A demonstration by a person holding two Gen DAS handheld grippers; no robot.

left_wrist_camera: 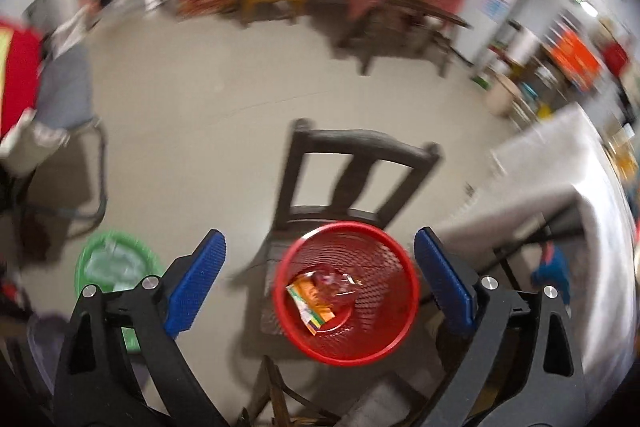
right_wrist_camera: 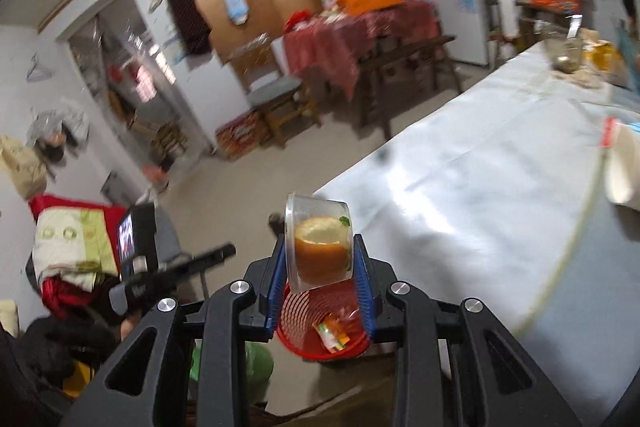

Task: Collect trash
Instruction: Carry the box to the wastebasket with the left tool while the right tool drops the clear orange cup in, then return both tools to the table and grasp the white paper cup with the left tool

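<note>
The red mesh bin (left_wrist_camera: 346, 293) is taken as the reference. It is seen beside a dark wooden chair (left_wrist_camera: 352, 171), at the corner of a white-covered table (right_wrist_camera: 500, 187); whether it rests on the seat or the floor cannot be told. Inside the bin, an orange snack wrapper (left_wrist_camera: 314, 309) and a crumpled clear wrapper (left_wrist_camera: 338, 281) are contained.

The left gripper (left_wrist_camera: 318, 275) is held above the bin with its blue pads spread wide; nothing is gripped between them.

The right gripper (right_wrist_camera: 320, 279) is clamped on a clear plastic cup (right_wrist_camera: 320, 243), tilted on its side above the bin, in which an orange peel (right_wrist_camera: 320, 251) is held.

A green bin (left_wrist_camera: 116, 267) with a clear liner is placed left of the red bin.
</note>
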